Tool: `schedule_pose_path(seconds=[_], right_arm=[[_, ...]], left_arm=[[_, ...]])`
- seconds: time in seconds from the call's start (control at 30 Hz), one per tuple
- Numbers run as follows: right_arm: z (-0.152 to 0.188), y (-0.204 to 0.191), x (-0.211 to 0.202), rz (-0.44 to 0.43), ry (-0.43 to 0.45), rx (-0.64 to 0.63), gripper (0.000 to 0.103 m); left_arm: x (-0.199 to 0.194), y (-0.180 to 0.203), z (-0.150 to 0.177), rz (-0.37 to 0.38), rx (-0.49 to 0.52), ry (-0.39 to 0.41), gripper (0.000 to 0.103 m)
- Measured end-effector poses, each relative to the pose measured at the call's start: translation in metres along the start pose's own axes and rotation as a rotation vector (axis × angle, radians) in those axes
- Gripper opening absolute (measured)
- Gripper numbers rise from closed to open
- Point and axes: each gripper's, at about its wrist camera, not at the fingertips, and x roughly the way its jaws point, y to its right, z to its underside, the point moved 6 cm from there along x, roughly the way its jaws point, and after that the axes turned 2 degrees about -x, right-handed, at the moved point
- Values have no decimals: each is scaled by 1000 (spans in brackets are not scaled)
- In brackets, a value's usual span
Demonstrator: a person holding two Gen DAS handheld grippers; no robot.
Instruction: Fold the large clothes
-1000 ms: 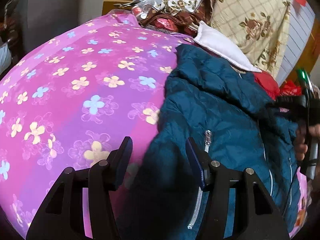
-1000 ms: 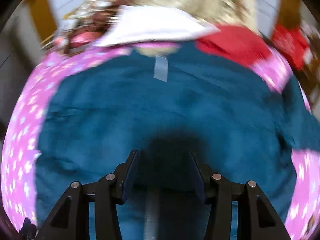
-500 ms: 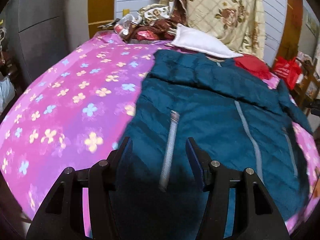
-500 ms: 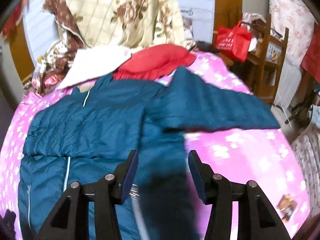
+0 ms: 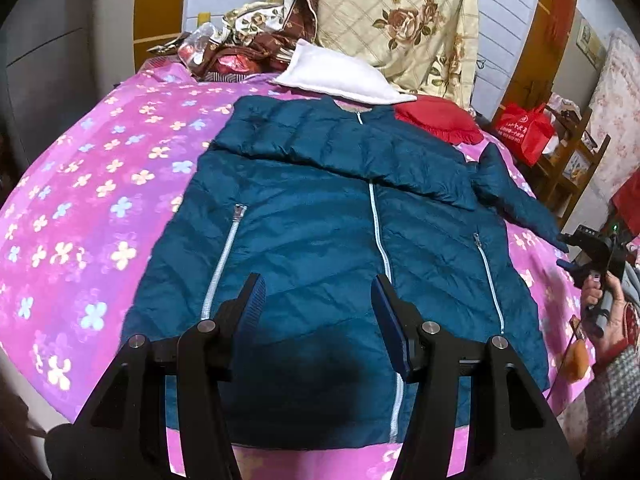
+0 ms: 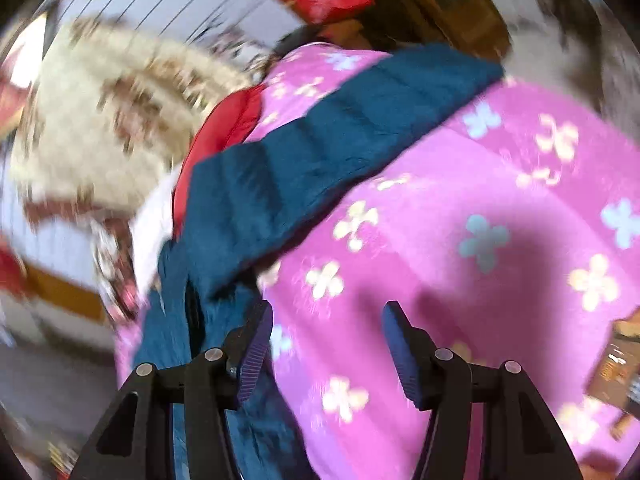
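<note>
A teal puffer jacket [image 5: 320,208] lies zipped, front up, on the pink flowered bedspread [image 5: 100,184]. One sleeve is folded across its chest. The other sleeve [image 5: 516,196] sticks out to the right. My left gripper [image 5: 318,284] hovers open over the jacket's lower front with nothing between its fingers. In the right wrist view, which is blurred, my right gripper [image 6: 328,310] is open over bare bedspread [image 6: 480,240], beside the outstretched sleeve [image 6: 320,148]. The left wrist view shows that gripper [image 5: 563,251] in a hand off the bed's right edge.
At the head of the bed lie a white pillow [image 5: 344,76], a red cushion [image 5: 440,120] and a cream rose-patterned quilt [image 5: 400,20]. A heap of clutter [image 5: 232,48] sits back left. A red bag [image 5: 524,128] stands by wooden shelves on the right.
My left gripper pulled back and rose, so the whole jacket now shows. My right gripper swung right, off the jacket body to beside the sleeve, and rolled; its jaws widened a little.
</note>
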Motion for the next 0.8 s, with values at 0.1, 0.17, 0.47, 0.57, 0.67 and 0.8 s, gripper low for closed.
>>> schedule_pose_path(seconds=[0.1, 0.17, 0.47, 0.57, 0.67, 0.8], right_arm=[[-22, 16, 18, -37, 15, 71, 56], [-39, 27, 31, -60, 29, 122, 56], [-110, 39, 84, -96, 85, 214, 55], [-127, 43, 99, -54, 90, 220, 23], [-136, 43, 106, 0, 70, 180, 11], [-142, 16, 87, 143, 106, 11, 8]], left_arm=[[10, 9, -1, -7, 0, -13, 55], [18, 14, -3, -11, 7, -23, 55], [48, 22, -14, -68, 35, -44, 55], [59, 11, -17, -91, 2, -66, 55], [68, 3, -15, -103, -31, -92, 55], [69, -2, -12, -110, -32, -91, 55]])
